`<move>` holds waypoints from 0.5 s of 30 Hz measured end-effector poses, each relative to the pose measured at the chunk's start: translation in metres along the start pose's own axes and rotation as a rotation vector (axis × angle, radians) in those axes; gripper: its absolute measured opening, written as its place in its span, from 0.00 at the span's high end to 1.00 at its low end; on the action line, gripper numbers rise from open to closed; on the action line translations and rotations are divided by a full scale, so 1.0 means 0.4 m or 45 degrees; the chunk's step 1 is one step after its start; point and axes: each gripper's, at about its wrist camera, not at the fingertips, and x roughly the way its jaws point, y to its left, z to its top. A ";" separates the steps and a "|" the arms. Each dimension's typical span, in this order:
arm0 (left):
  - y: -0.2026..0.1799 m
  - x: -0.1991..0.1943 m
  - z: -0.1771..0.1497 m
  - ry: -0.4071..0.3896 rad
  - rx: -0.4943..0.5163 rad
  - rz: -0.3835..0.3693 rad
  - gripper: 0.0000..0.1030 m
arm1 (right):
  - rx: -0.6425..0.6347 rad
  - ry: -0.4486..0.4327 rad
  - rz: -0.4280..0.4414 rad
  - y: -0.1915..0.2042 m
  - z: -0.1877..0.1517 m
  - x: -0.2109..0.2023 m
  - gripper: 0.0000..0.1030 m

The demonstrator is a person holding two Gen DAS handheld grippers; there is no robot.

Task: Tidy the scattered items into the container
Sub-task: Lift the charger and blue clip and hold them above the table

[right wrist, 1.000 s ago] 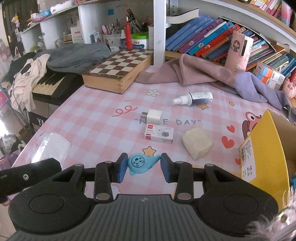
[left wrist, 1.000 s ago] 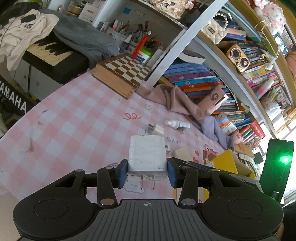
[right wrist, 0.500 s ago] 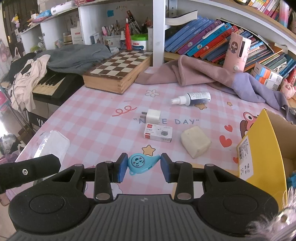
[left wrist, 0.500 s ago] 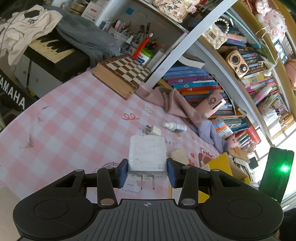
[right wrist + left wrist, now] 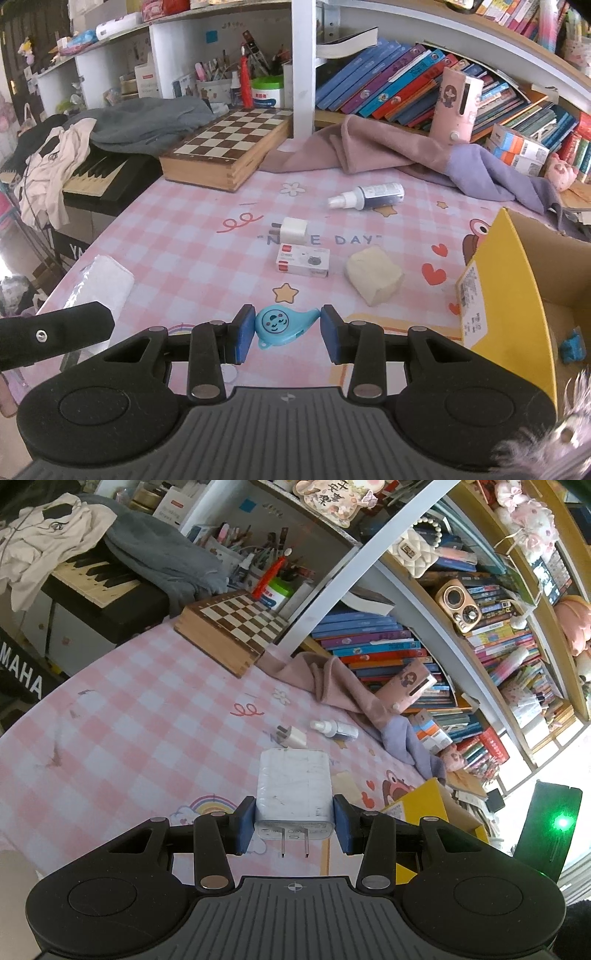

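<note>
Scattered items, pink checked table (image 5: 177,236): a small white plug (image 5: 293,230), a spray bottle (image 5: 365,195) laid on its side, a small printed box (image 5: 303,260) and a cream-coloured block (image 5: 375,275) are seen lying apart from one another near the middle of the table. The small plug is placed just behind the printed box; the block is set to the right of the box.

Container: a yellow cardboard box (image 5: 495,295) is stood at the right edge of the table, open at the top, with a small blue object (image 5: 572,349) seen inside. In the left wrist view its yellow corner (image 5: 424,801) is visible just beyond the fingers.

Left gripper (image 5: 294,825): a large white charger (image 5: 294,786) is pinched between the blue pads, its two metal prongs pointed back toward the camera. It is held above the table.

Right gripper (image 5: 287,338): a blue teardrop-shaped toy (image 5: 282,325) with a printed face is clamped between the pads, tail toward the right pad.

Background: a wooden chessboard (image 5: 229,147) and a pink cloth (image 5: 369,147) are placed at the far side, before shelves of books (image 5: 388,85).
</note>
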 end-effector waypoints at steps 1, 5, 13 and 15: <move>-0.001 -0.002 -0.001 0.000 0.001 -0.002 0.59 | 0.003 -0.003 -0.004 -0.002 -0.001 -0.003 0.65; -0.005 -0.010 -0.007 -0.004 -0.001 -0.013 0.59 | 0.009 -0.016 -0.011 -0.009 -0.008 -0.021 0.65; -0.014 -0.023 -0.025 0.003 0.006 -0.025 0.59 | 0.012 -0.044 -0.012 -0.009 -0.021 -0.049 0.65; -0.015 -0.027 -0.028 0.002 0.007 -0.028 0.59 | 0.016 -0.047 -0.014 -0.010 -0.026 -0.056 0.65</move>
